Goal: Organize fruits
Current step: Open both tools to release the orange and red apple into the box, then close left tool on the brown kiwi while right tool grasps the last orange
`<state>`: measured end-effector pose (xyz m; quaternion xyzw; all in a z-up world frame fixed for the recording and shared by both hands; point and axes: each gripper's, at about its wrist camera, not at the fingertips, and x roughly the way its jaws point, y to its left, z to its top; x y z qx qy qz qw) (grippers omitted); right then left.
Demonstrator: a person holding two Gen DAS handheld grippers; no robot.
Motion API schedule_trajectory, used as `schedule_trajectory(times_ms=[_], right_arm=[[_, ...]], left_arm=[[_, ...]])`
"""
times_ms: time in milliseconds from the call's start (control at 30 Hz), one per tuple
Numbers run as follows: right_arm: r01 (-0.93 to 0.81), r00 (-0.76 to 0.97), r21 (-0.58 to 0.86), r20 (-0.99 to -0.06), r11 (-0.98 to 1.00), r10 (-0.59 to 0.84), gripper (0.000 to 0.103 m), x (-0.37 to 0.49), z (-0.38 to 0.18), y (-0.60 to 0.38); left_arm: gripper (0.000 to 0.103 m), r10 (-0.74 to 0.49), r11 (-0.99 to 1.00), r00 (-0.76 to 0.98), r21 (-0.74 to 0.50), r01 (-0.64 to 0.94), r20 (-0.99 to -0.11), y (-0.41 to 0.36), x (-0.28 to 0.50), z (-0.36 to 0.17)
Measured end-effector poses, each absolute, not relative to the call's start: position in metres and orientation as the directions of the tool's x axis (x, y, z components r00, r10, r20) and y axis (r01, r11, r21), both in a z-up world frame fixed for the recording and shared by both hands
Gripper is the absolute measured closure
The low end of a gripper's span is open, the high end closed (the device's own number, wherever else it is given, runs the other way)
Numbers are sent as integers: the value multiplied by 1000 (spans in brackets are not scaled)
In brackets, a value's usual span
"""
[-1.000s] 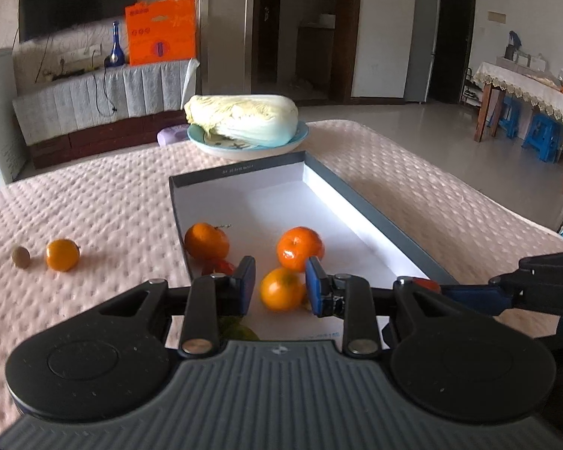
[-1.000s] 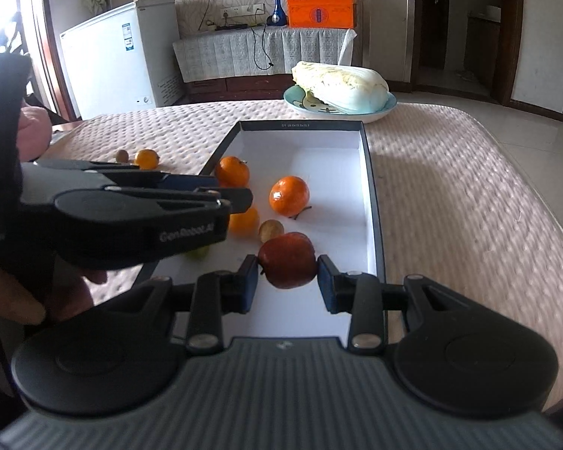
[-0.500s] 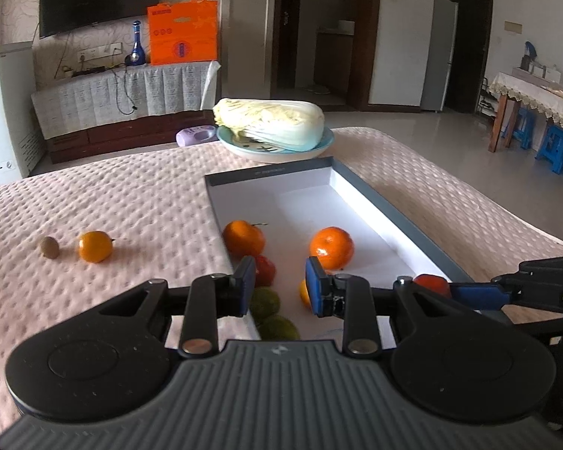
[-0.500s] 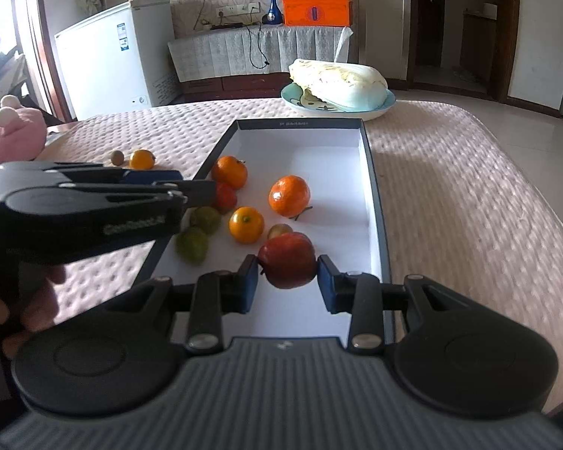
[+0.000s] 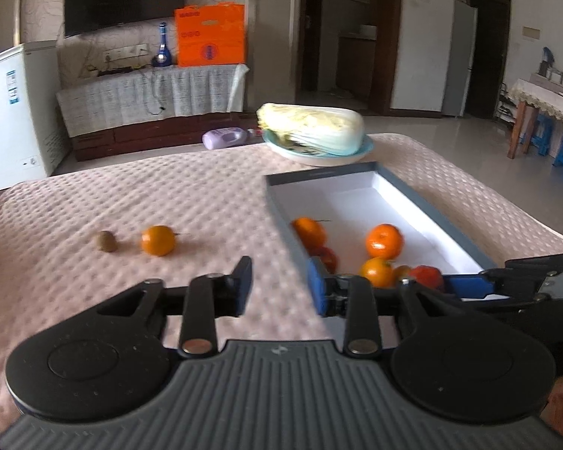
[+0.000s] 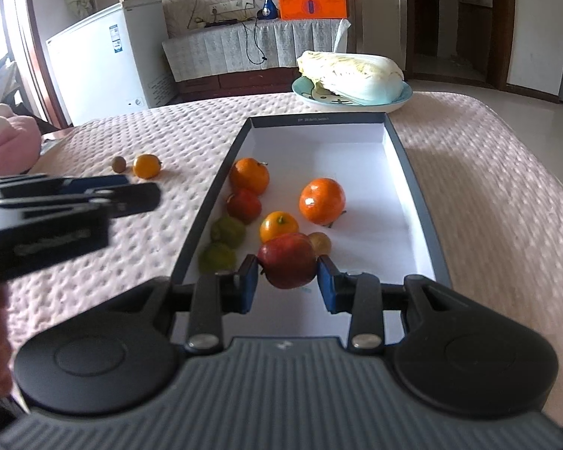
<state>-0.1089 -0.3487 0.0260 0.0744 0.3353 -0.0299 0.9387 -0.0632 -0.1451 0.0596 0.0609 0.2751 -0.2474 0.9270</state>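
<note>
A grey box with a white inside (image 6: 401, 150) lies on the pink quilted cover and holds several oranges, a red fruit and two green fruits (image 6: 227, 230). My right gripper (image 6: 287, 281) is shut on a red apple (image 6: 287, 260) over the near end of the box. My left gripper (image 5: 279, 285) is open and empty, over the cover just left of the box (image 5: 277, 202). An orange (image 5: 157, 240) and a small brown fruit (image 5: 106, 241) lie on the cover ahead and to the left of it. The apple (image 5: 426, 275) also shows in the left wrist view.
A plate with a cabbage (image 5: 311, 131) stands beyond the far end of the box. A pink plush toy (image 6: 7, 142) lies at the left edge of the cover. A white freezer (image 5: 15, 112) and a cloth-covered cabinet stand behind.
My left gripper has moved left out of the box and stands over the cover, still open. My right gripper holds the apple in nearly the same place.
</note>
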Motion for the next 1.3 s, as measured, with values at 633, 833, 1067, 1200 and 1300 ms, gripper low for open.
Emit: schedule_trajectory(times_ms=[633, 833, 1067, 1200, 1300], right_arm=[[163, 788, 57, -608, 985, -95, 53, -97, 26, -320], [106, 842, 70, -536, 992, -52, 53, -107, 40, -304], [-37, 885, 73, -462, 997, 66, 53, -101, 60, -259], [-88, 870, 100, -478, 991, 125, 54, -76, 61, -241], [-99, 857, 82, -499, 992, 127, 54, -62, 55, -233]], left_arm=[[48, -272, 953, 804, -31, 303, -528, -25, -37, 70], [48, -225, 972, 807, -67, 226, -545, 3, -21, 66], [48, -193, 980, 799, -73, 184, -569, 9, 3, 56], [48, -210, 975, 793, -59, 215, -572, -3, 19, 48], [48, -225, 970, 782, -58, 236, -581, -14, 33, 41]])
